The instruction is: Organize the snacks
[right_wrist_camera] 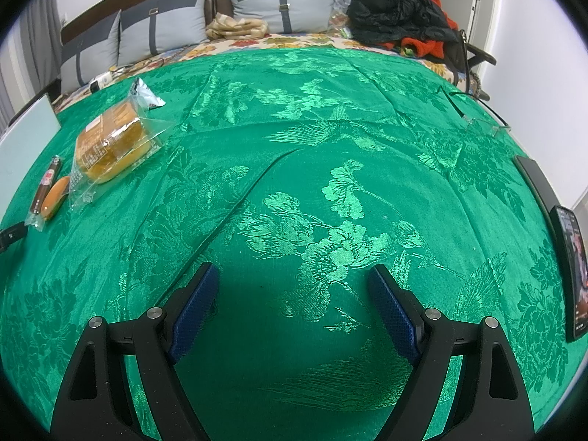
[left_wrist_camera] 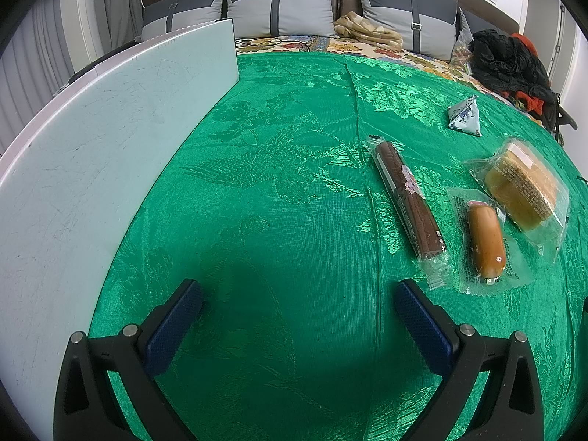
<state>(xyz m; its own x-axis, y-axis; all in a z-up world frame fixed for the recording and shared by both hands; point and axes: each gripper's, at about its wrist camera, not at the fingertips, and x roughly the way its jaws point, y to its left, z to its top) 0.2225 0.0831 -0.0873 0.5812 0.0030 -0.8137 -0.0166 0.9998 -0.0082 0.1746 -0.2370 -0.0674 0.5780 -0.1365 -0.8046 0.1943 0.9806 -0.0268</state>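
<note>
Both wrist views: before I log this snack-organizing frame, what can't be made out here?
- White board, left wrist view: cut off by the left edge; its full extent is unknown.
- Wrapper print on the chocolate roll: too small to read.
- Sausage, right wrist view: partly hidden behind the cake packet.
- Phone, right wrist view: warped at the right edge; screen content unreadable.
</note>
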